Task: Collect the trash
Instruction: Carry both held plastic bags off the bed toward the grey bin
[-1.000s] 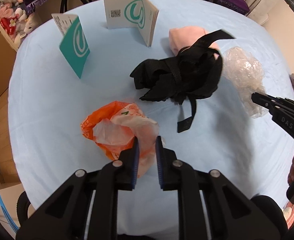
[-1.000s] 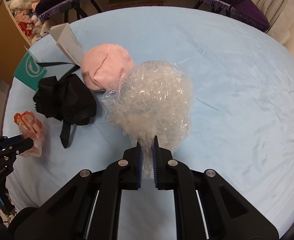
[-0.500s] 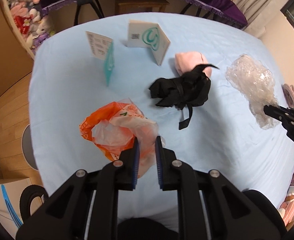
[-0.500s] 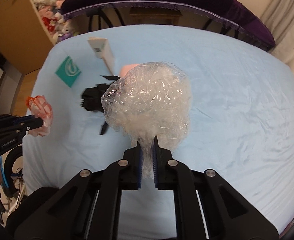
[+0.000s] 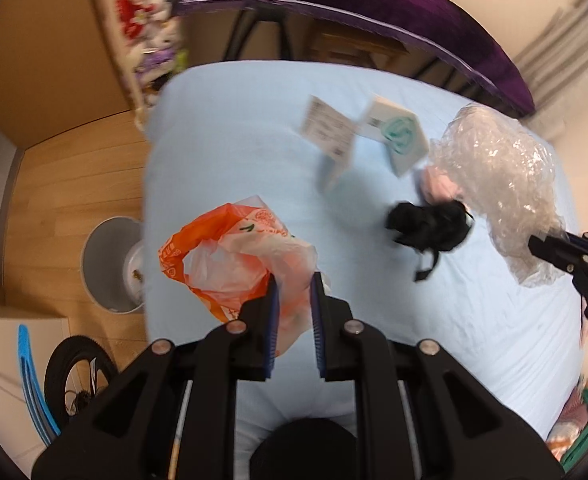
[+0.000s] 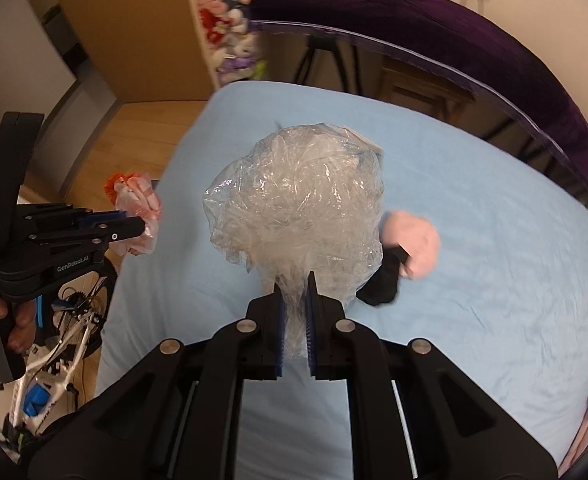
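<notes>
My left gripper (image 5: 293, 280) is shut on a crumpled orange and white plastic bag (image 5: 230, 256), which hangs above the blue bed sheet (image 5: 234, 168). In the right wrist view the same bag (image 6: 136, 212) shows at the left, pinched in the left gripper (image 6: 134, 226). My right gripper (image 6: 294, 280) is shut on a ball of clear plastic wrap (image 6: 298, 208), lifted off the bed. The clear wrap (image 5: 506, 184) also shows at the right of the left wrist view, with the right gripper (image 5: 534, 244) holding its lower end.
A grey waste bin (image 5: 112, 264) stands on the wooden floor left of the bed. On the sheet lie a black strap bundle (image 5: 430, 224), a pink cloth (image 6: 418, 248) and two folded cards (image 5: 330, 136). A bicycle (image 6: 66, 332) stands beside the bed.
Both grippers have risen with their loads, and the bed now looks smaller and farther below. The views have swung left, bringing the floor, the bin and the bicycle into sight.
</notes>
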Available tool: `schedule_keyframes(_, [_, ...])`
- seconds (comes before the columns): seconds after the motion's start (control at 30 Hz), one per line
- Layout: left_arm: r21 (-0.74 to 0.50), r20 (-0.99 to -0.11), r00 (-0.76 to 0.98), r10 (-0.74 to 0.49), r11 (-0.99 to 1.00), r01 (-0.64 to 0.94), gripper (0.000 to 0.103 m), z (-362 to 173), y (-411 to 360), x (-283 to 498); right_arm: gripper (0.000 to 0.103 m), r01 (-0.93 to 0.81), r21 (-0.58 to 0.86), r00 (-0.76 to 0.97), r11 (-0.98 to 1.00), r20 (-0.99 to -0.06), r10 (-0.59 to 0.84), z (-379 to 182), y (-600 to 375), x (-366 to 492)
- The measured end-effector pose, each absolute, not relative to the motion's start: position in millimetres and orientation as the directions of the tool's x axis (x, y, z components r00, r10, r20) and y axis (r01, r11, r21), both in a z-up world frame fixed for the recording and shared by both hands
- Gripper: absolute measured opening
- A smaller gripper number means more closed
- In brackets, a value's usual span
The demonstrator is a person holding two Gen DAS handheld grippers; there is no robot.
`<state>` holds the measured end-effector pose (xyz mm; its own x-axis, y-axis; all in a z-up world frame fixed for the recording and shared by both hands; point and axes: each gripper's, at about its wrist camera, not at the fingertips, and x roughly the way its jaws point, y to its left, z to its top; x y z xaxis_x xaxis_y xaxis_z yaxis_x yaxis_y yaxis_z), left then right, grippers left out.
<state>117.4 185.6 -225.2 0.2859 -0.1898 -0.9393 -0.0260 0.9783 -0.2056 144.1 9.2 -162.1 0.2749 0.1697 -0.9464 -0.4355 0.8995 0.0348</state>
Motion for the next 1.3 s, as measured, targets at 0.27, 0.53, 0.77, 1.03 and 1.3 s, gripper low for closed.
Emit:
schedule_keyframes(0.27, [-0.182, -0.944, 0.308, -0.119, 0.966, -0.185, 0.015, -228.0, 268.2, 108.7, 0.008, -0.606, 0.061, 0.24, 0.793, -0.937, 0.255, -167.5, 107.2, 164.7])
schedule_keyframes(0.53, [-0.157, -0.948, 0.315, -0.049, 0.933, -0.325, 0.015, -233.6, 337.6, 90.2, 0.008, -0.749, 0.1, 0.168, 0.655, -0.928, 0.333, -185.4, 202.5, 167.6])
schedule_keyframes(0.77, [-0.133, -0.95, 0.313, 0.01, 0.892, -0.433, 0.015, -244.0, 392.5, 72.7, 0.008, -0.82, 0.104, 0.107, 0.562, -0.938, 0.329, -212.1, 275.0, 166.8])
schedule_keyframes(1.03, [-0.116, -0.954, 0.295, 0.045, 0.856, -0.503, 0.015, -259.7, 430.2, 61.7, 0.008, -0.888, 0.105, 0.055, 0.448, -0.942, 0.33, -239.1, 349.7, 167.7])
schedule_keyframes(1.3, [-0.113, -0.956, 0.289, 0.055, 0.839, -0.532, 0.015, -270.5, 447.8, 58.4, 0.027, -0.913, 0.11, 0.022, 0.394, -0.948, 0.316, -270.2, 402.0, 176.4])
